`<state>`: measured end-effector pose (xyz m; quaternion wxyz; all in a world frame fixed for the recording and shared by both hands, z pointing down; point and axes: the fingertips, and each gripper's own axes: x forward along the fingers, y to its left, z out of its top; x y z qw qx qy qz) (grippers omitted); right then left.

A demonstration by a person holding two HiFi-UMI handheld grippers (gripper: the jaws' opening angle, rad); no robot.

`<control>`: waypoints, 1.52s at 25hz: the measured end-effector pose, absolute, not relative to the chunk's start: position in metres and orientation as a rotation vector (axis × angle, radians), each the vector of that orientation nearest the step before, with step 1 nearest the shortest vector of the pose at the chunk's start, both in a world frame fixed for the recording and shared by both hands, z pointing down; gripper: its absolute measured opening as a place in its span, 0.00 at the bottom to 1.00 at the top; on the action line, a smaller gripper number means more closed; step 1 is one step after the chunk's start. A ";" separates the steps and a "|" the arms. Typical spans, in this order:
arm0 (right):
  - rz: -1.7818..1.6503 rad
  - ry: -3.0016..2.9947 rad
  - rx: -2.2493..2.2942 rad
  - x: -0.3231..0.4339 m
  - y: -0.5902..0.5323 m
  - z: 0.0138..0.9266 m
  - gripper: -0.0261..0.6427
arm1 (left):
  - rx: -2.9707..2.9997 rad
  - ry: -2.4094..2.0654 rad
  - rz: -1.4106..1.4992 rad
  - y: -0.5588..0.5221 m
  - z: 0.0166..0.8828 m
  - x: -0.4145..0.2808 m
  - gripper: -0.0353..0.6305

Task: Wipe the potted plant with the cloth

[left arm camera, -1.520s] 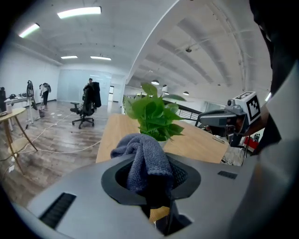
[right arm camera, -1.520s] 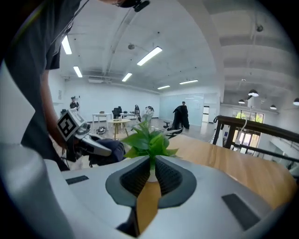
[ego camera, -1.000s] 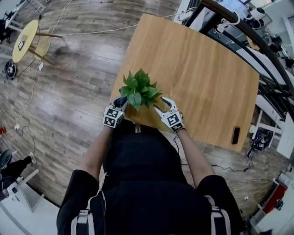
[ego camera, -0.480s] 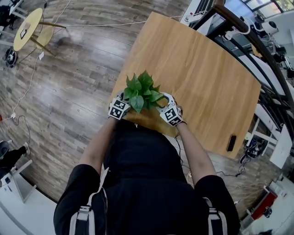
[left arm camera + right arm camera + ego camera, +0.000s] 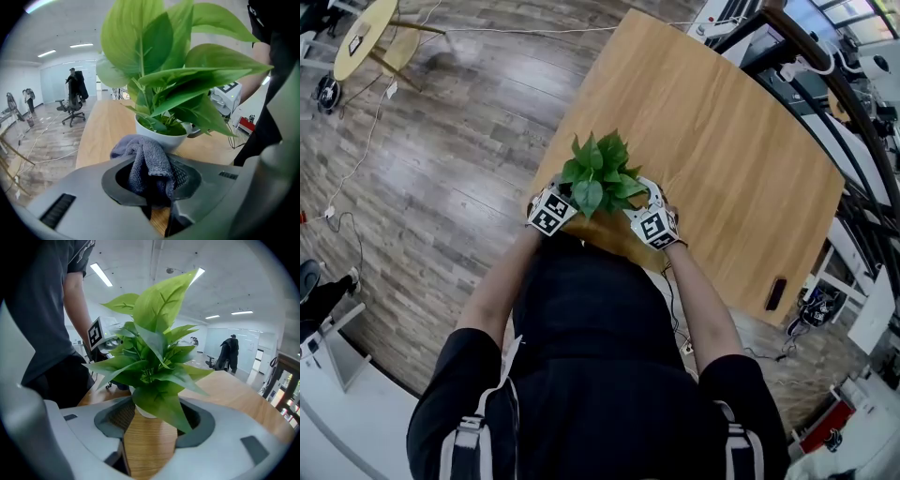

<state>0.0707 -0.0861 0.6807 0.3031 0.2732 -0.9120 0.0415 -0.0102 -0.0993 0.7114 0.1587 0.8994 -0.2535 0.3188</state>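
The potted plant [image 5: 600, 173] stands near the front edge of the wooden table [image 5: 731, 159], with broad green leaves in a small white pot [image 5: 161, 135]. My left gripper [image 5: 152, 174] is shut on a bunched grey cloth [image 5: 149, 161], which sits just in front of the pot's left side. My right gripper [image 5: 151, 422] is open on the plant's other side. A low leaf [image 5: 159, 406] hangs between its jaws and the pot [image 5: 143, 411] stands just beyond them. In the head view both marker cubes [image 5: 551, 212] flank the plant, and the leaves hide the fingertips.
A black phone [image 5: 777, 293] lies near the table's right front edge. A round yellow side table [image 5: 364, 37] and cables are on the wood floor at the left. A dark railing [image 5: 853, 103] runs behind the table. An office chair [image 5: 70, 108] stands far off.
Both grippers have closed in on the plant from either side. The right one, earlier apart from the leaves, now sits under them.
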 end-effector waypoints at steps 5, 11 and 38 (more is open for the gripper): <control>0.105 -2.420 0.727 0.071 -0.085 0.680 0.39 | 2.573 -0.693 0.899 -0.080 0.708 -0.008 0.22; 0.099 -2.414 0.711 0.071 -0.078 0.680 0.39 | 2.568 -0.680 0.871 -0.070 0.708 -0.005 0.22; 0.052 -2.390 0.733 0.065 -0.073 0.676 0.39 | 2.587 -0.637 0.900 -0.056 0.707 -0.013 0.22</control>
